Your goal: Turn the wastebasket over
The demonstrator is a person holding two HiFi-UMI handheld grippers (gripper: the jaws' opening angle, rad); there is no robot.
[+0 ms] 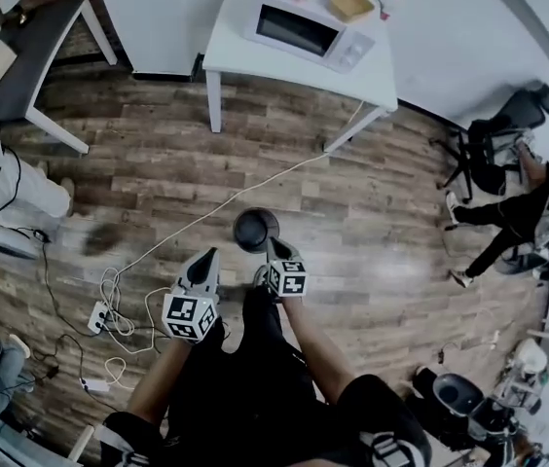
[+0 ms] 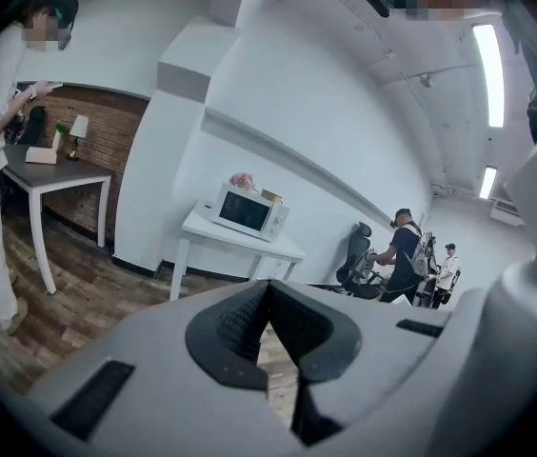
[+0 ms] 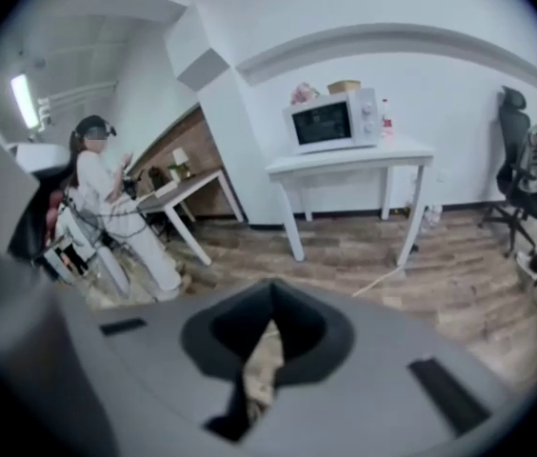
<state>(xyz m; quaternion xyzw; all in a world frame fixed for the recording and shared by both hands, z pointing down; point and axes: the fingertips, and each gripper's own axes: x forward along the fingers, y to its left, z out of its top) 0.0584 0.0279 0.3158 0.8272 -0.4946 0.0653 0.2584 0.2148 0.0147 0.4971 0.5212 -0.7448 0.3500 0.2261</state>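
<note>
In the head view the wastebasket (image 1: 255, 230), dark and round, stands on the wooden floor just ahead of both grippers; I cannot tell which end is up. My left gripper (image 1: 205, 257) hangs to its lower left, jaws together, holding nothing. My right gripper (image 1: 274, 249) hovers at the basket's near right edge, also shut and empty. The left gripper view has the left gripper (image 2: 268, 286) with its pads meeting, aimed across the room. The right gripper view shows the right gripper (image 3: 270, 291) shut, with floor beyond it. Neither gripper view contains the basket.
A white table (image 1: 226, 47) with a microwave (image 1: 299, 29) stands ahead. A white cable (image 1: 206, 212) runs across the floor to a power strip (image 1: 97, 316). A dark desk (image 1: 31, 37) and a standing person (image 1: 2, 178) are left; a seated person (image 1: 523, 202) and office chair (image 1: 494, 134) right.
</note>
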